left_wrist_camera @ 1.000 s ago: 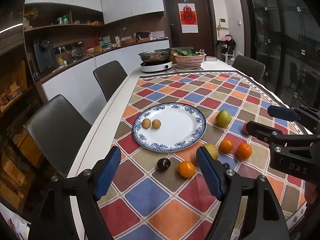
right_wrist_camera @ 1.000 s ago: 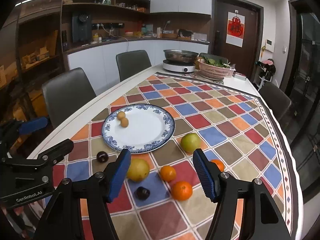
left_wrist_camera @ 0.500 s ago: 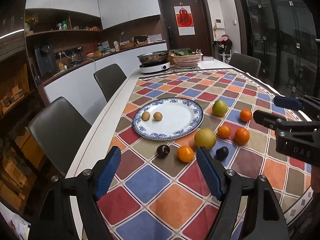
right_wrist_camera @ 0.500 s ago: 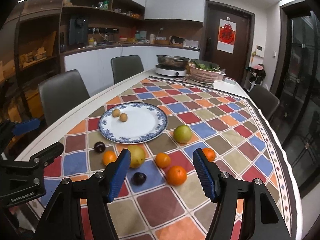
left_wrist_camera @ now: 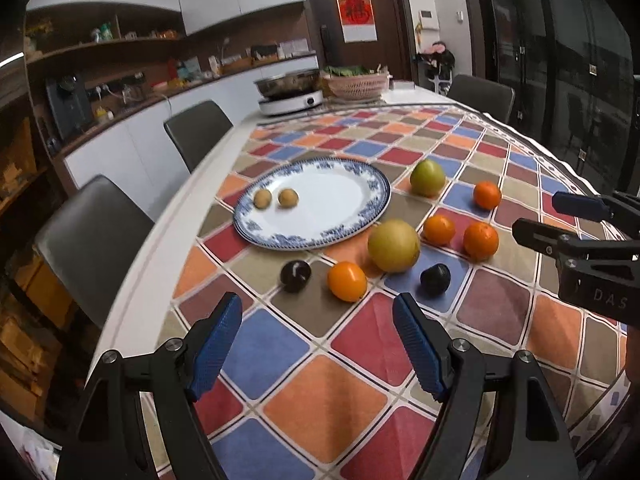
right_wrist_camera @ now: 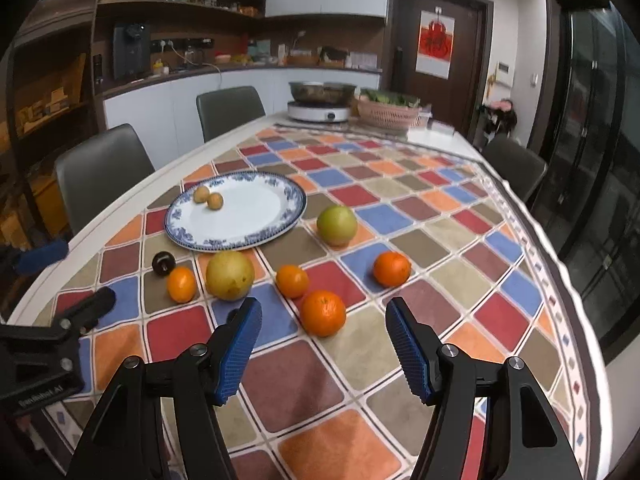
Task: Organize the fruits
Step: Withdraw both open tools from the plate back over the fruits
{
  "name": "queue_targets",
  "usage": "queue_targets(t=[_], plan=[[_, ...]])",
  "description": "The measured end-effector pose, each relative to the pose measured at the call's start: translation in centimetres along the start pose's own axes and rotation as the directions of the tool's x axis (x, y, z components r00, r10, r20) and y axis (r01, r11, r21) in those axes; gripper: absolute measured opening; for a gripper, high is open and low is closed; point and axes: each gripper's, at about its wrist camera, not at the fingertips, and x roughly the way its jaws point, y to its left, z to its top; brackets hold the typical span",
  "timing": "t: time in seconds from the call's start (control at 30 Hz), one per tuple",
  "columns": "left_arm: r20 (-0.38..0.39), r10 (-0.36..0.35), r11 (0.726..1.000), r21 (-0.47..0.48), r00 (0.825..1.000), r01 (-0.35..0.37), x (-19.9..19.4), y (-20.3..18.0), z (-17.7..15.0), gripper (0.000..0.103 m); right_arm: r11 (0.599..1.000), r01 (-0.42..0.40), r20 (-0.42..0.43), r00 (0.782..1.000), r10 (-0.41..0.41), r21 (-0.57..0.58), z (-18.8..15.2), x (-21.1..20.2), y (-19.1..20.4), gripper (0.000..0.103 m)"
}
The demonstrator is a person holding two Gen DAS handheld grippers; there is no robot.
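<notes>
Both grippers lowered toward fruit | left gripper (left_wrist_camera: 318, 346) parted, empty | right gripper (right_wrist_camera: 322, 346) parted, empty

You're looking at a checkered tablecloth (left_wrist_camera: 360, 380) covering the white table (left_wrist_camera: 132, 312), with grey chairs (left_wrist_camera: 92, 232) sitting along its left edge. At the far end, a steel pot on a white cooktop (right_wrist_camera: 320, 114) is standing just beside a woven basket of greens (right_wrist_camera: 390, 114). A red poster (right_wrist_camera: 436, 42) is hanging on the dark door behind them.
</notes>
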Motion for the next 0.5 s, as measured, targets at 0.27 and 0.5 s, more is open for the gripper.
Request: queue_targets(t=[0.27, 0.5], plan=[[-0.056, -0.017, 1.000, 0.006, 0.998, 0.018, 2.8, -0.4, 0.2, 0.078, 0.999, -0.028, -0.094, 0.995, 0.029, 0.015, -0.6, 3.2, -0.4, 0.065], [-0.109, -0.042, 0.999, -0.012, 0.993, 0.041, 5.7, -0.5, 0.6, 0.077, 0.999, -0.033, -0.136, 0.990, 0.035, 0.017, -0.6, 5.5, -0.5, 0.065]])
